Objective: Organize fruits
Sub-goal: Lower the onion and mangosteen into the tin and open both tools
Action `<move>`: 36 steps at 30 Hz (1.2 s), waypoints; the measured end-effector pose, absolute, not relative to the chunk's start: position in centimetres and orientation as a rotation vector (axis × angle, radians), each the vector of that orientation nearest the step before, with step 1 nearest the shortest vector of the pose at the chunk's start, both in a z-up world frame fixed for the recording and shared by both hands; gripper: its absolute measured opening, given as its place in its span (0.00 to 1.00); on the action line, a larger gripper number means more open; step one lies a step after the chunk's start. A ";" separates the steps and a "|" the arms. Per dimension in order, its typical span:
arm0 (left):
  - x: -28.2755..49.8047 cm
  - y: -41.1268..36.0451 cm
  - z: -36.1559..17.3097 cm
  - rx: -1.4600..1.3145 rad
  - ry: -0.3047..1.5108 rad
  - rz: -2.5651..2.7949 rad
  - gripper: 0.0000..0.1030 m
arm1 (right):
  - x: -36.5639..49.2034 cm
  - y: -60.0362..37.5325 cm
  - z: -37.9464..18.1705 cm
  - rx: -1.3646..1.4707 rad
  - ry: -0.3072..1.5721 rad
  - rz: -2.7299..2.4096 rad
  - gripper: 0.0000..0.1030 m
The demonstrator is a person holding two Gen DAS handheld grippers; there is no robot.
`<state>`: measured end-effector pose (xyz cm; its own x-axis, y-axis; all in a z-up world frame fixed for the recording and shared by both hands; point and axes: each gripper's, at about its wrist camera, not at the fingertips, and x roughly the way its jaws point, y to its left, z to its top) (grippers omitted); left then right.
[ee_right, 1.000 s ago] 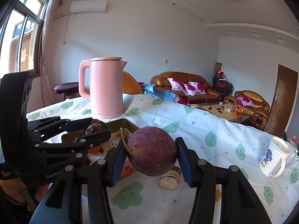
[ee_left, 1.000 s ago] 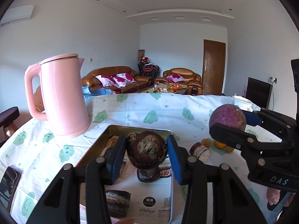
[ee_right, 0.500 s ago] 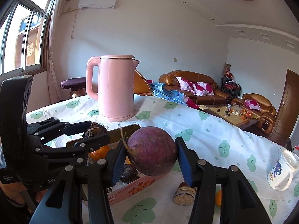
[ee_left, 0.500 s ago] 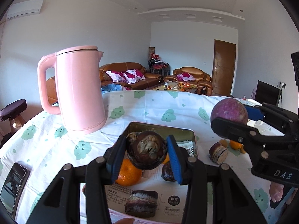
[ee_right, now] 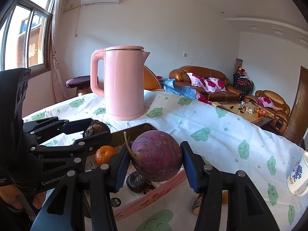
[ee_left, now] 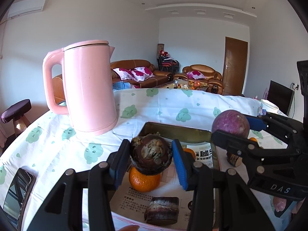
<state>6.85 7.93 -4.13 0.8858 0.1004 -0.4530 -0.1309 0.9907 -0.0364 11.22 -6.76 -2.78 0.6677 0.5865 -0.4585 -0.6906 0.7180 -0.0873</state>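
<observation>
left wrist: left gripper (ee_left: 151, 160) clamped on dark brown scaly round fruit (ee_left: 151, 156), held above shallow metal tray (ee_left: 174, 131); orange mandarin (ee_left: 144, 180) in tray beneath it; tall pink kettle (ee_left: 86, 88) far left | right wrist: right gripper (ee_right: 156, 166) clamped on round purple fruit (ee_right: 156, 160) over tray's right edge; white printed mug (ee_right: 297, 174) far right

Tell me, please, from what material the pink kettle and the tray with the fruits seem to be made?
The pink kettle looks like matte plastic: even colour, soft dull sheen, though a painted metal shell is possible. The tray seems to be metal: its inner wall is brassy and reflective. Its outer side is pink with printed letters.
</observation>
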 end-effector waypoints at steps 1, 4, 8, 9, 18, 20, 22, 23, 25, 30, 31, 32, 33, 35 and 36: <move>6.9 8.0 -4.1 -0.066 0.469 0.120 0.45 | 11.2 -6.6 -2.9 -0.264 0.423 0.731 0.52; 6.9 8.3 -4.1 -0.066 0.474 0.124 0.45 | 11.3 -6.4 -3.1 -0.263 0.430 0.736 0.52; 7.0 8.4 -4.2 -0.061 0.483 0.123 0.45 | 11.5 -6.0 -3.4 -0.262 0.439 0.741 0.52; 7.1 8.4 -4.2 -0.060 0.487 0.124 0.45 | 11.5 -5.9 -3.4 -0.260 0.442 0.743 0.52; 7.8 8.6 -5.0 -0.057 0.525 0.120 0.45 | 12.1 -5.2 -4.5 -0.257 0.478 0.748 0.52; 7.9 8.5 -5.2 -0.055 0.534 0.121 0.45 | 12.3 -5.2 -4.7 -0.256 0.489 0.746 0.52; 8.1 8.6 -5.3 -0.055 0.543 0.119 0.45 | 12.5 -5.2 -5.0 -0.254 0.498 0.745 0.52; 8.2 8.6 -5.4 -0.055 0.547 0.121 0.45 | 12.6 -5.2 -5.1 -0.251 0.503 0.746 0.52; 8.3 8.6 -5.6 -0.052 0.556 0.121 0.45 | 12.8 -5.1 -5.3 -0.248 0.515 0.748 0.52; 8.6 8.6 -5.8 -0.050 0.572 0.124 0.45 | 13.2 -5.0 -5.7 -0.243 0.533 0.749 0.52; 8.7 8.7 -5.8 -0.051 0.575 0.123 0.45 | 13.3 -5.0 -5.8 -0.244 0.537 0.749 0.52; 8.7 8.7 -5.9 -0.051 0.578 0.123 0.45 | 13.3 -5.0 -5.9 -0.245 0.539 0.748 0.52; 8.8 8.7 -5.9 -0.051 0.581 0.123 0.45 | 13.3 -5.0 -5.9 -0.247 0.542 0.748 0.52; 8.8 8.7 -5.9 -0.048 0.588 0.121 0.45 | 13.5 -4.7 -6.1 -0.253 0.553 0.748 0.52; 8.8 8.7 -5.9 -0.049 0.591 0.121 0.45 | 13.6 -4.6 -6.2 -0.257 0.559 0.749 0.52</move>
<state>8.85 8.72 -5.95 0.8233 0.0998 -0.5587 -0.1280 0.9917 -0.0115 13.59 -4.63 -6.24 0.5967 0.5707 -0.5642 -0.7033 0.7105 -0.0250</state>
